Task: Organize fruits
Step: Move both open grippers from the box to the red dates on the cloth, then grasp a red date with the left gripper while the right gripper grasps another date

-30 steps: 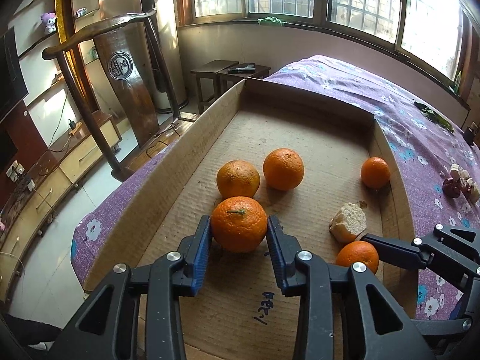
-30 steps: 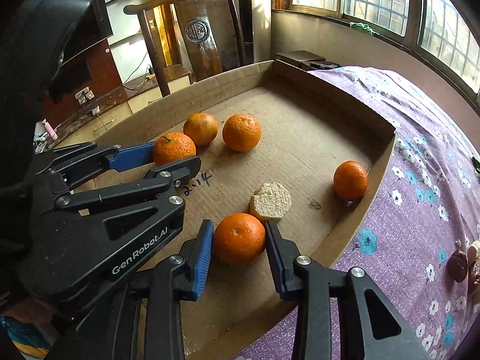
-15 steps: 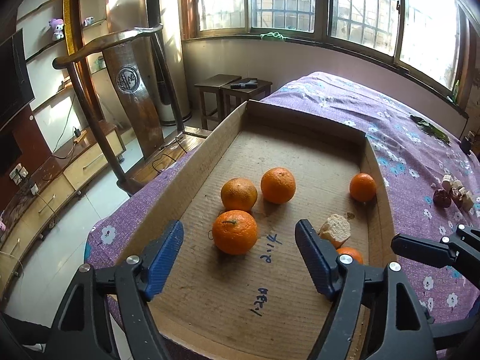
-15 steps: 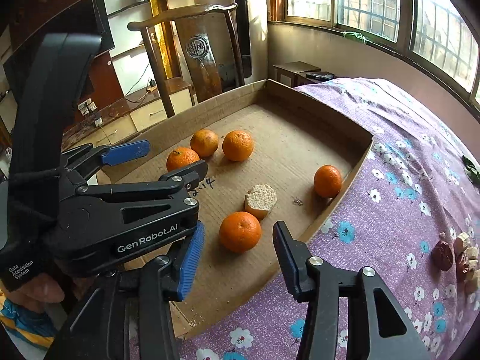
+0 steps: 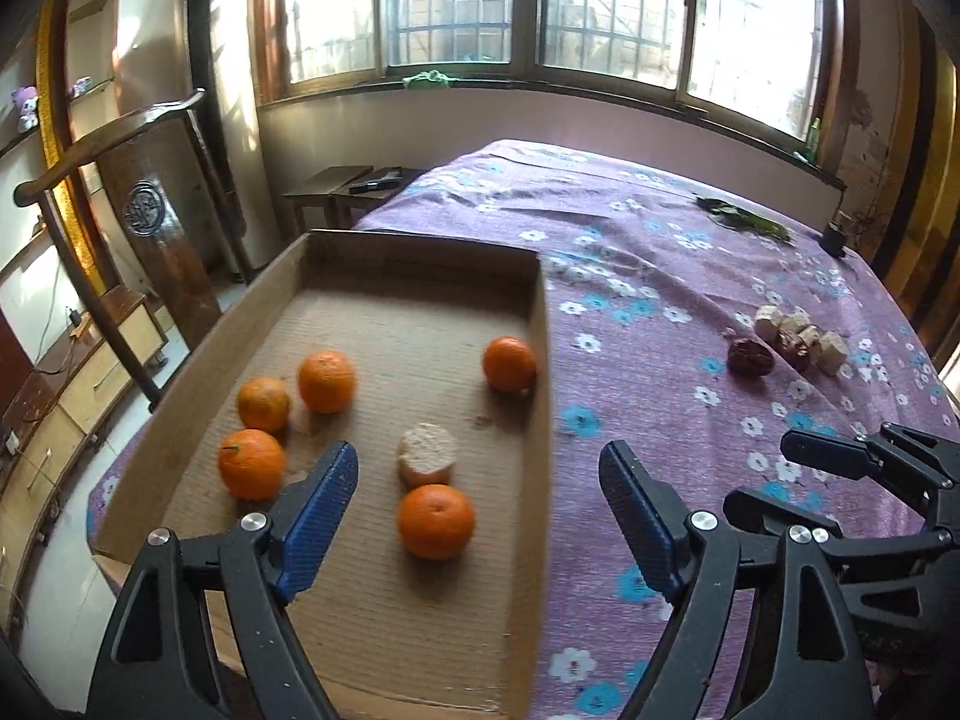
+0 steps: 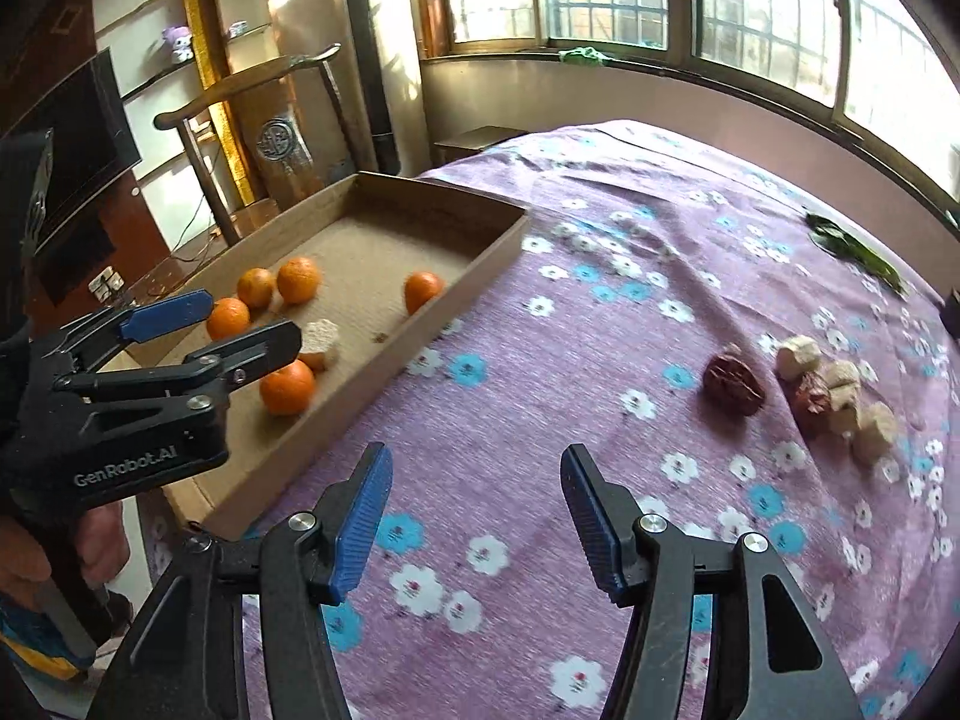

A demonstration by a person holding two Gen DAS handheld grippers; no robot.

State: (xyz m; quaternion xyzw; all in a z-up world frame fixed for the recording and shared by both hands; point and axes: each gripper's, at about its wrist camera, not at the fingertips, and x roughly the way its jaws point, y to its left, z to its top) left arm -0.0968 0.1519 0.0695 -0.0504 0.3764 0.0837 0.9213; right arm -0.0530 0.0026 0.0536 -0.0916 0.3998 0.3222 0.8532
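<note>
Five oranges [image 5: 436,521]: all inside the cardboard tray [image 5: 543,396], left half of both views; three clustered at its left side.
Pale chunk [image 5: 427,455]: touching the nearest orange.
Left gripper [image 5: 478,516]: jaws opening, nothing gripped.
Right gripper [image 6: 475,507]: jaws opening, empty, over the purple floral cloth [image 6: 600,330].
Brown and pale pieces [image 6: 828,390]: right, on the cloth.

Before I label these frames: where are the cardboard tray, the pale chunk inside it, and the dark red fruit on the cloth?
cardboard tray [image 5: 543,396], left wrist view, right wall.
pale chunk [image 5: 427,453], left wrist view, top face.
dark red fruit [image 6: 733,381], right wrist view, middle.
</note>
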